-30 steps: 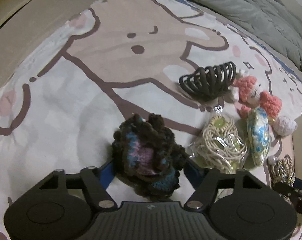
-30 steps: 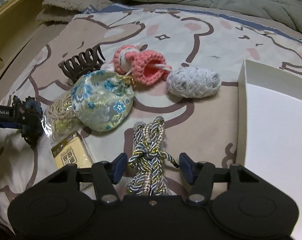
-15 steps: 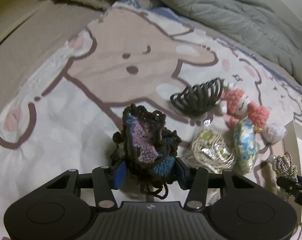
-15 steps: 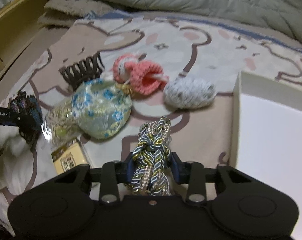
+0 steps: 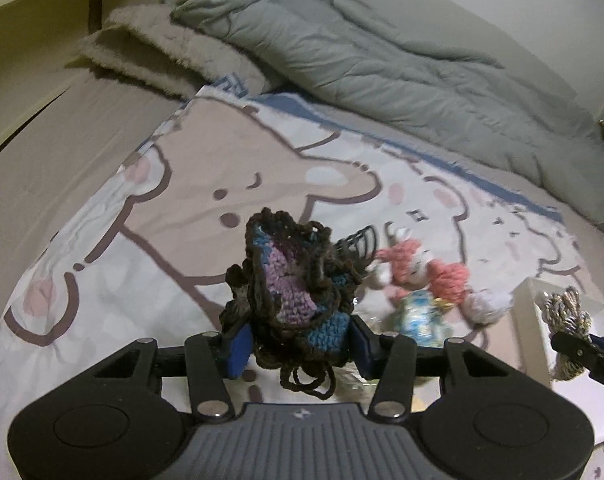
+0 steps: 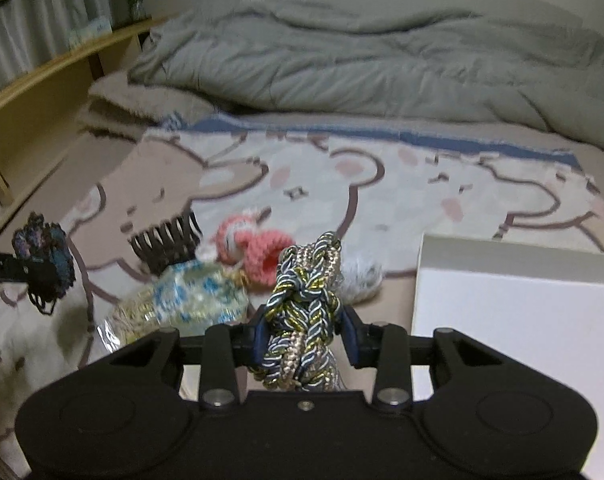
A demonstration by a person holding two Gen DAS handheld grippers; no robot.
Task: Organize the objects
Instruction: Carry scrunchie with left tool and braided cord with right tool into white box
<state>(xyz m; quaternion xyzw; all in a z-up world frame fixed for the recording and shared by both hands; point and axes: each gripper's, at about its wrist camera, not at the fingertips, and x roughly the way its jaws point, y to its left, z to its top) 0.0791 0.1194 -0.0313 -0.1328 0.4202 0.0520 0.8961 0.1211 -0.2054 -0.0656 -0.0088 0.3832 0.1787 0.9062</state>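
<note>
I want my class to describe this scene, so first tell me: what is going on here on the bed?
A person is tidying small accessories with a gripper in each hand. The left gripper is shut on a dark crocheted scrunchie, held up off the cartoon-print blanket. The right gripper is shut on a braided cord hair tie, beside the white box. A claw clip, a pink crochet piece and a floral pouch lie on the blanket.

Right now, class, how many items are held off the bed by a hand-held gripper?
2. The dark crocheted scrunchie sits in the left hand-held gripper; the braided cord scrunchie sits in the right hand-held gripper, near the white box.
</note>
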